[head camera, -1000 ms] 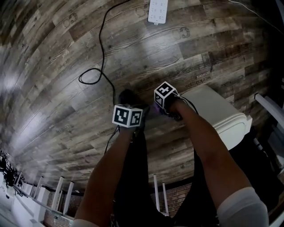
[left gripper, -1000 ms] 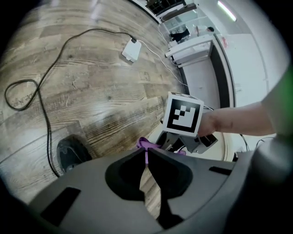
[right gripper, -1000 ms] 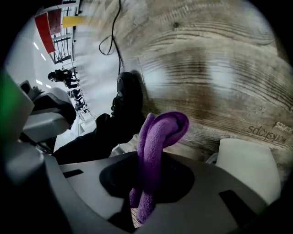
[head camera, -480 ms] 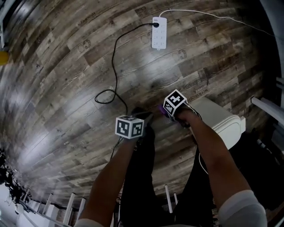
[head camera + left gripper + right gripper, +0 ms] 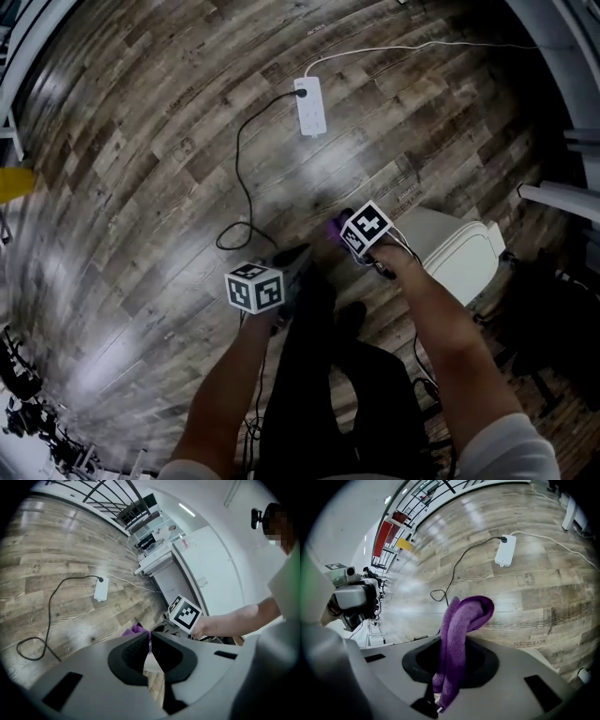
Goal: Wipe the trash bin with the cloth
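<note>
Right tool [image 5: 451, 641]: jaws clamped on a purple cloth [image 5: 464, 616], which loops up and out beyond them.
Left tool [image 5: 150, 639]: jaws pressed together with nothing between them, held beside the right tool.
White trash bin [image 5: 464, 253]: stands on the wood-plank floor [image 5: 141, 187], lid down, just right of the right tool; whether they touch cannot be told.
White power strip [image 5: 311, 105] and black cable [image 5: 242, 178]: lying on the floor farther off.

Lab-like hall (plank floor [image 5: 141, 178], shelving racks [image 5: 146, 515])
</note>
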`<state>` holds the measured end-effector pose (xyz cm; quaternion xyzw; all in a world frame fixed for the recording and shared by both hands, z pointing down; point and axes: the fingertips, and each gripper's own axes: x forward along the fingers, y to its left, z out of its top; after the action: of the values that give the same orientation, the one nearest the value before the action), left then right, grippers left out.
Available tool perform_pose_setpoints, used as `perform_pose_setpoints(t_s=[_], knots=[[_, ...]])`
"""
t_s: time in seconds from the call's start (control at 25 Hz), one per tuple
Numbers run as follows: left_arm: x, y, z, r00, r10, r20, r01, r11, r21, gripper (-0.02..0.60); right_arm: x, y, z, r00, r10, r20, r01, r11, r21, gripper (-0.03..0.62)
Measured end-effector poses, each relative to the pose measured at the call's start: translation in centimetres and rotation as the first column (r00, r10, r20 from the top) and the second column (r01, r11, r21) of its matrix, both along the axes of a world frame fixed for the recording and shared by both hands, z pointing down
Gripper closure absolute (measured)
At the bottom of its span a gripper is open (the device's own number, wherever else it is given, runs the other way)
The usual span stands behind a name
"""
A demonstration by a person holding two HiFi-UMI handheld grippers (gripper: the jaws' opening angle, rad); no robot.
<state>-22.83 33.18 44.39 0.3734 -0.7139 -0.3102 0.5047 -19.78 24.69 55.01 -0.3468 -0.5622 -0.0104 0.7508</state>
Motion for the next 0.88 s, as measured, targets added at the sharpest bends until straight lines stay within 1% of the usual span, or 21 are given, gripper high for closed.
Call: perform_pose_setpoints(t_s=[0.08, 0.24, 0.36, 0.48, 0.6, 0.72, 0.88], knots=[[0.2, -0.8, -1.4, 1.0, 0.017, 0.026, -0.017, 1.0, 0.015, 0.575, 0.1, -1.1, -1.0, 0.999, 0.008, 0.045, -0.008, 1.0, 0.002, 0.514], [1.2, -1.1, -4.6, 0.996, 0.039, 0.086, -0.042, 0.999, 0.033, 0.575, 1.3, -2.0, -3.6, 0.989, 0.096, 0.111, -0.094, 0.995, -0.02, 0.514], [2.5, -1.5, -7.0, 0.991, 0.049, 0.123, -0.054, 0.998, 0.038, 0.575, 2.7, -2.8, -6.6, 0.974, 0.147, 0.171, -0.141, 0.989, -0.046, 0.514], [4.0, -2.2, -9.6, 0.987, 0.06, 0.15, -0.066, 0.997, 0.038, 0.575, 4.2, -4.3, -10.1, 0.952, 0.205, 0.227, -0.196, 0.979, -0.059, 0.514], [5.7, -2.8, -13.3, 0.981, 0.069, 0.179, -0.079, 0.996, 0.05, 0.575, 5.8, -6.1, -14.5, 0.925, 0.268, 0.27, -0.261, 0.963, -0.064, 0.514], [7.4, -3.2, -17.7, 0.972, 0.079, 0.22, -0.096, 0.993, 0.068, 0.575, 6.9, -7.9, -19.6, 0.879, 0.349, 0.326, -0.339, 0.937, -0.09, 0.514], [9.7, -4.0, -23.6, 0.961, 0.082, 0.264, -0.111, 0.989, 0.097, 0.575, 8.6, -10.2, -26.1, 0.826, 0.4, 0.398, -0.389, 0.914, -0.111, 0.514]])
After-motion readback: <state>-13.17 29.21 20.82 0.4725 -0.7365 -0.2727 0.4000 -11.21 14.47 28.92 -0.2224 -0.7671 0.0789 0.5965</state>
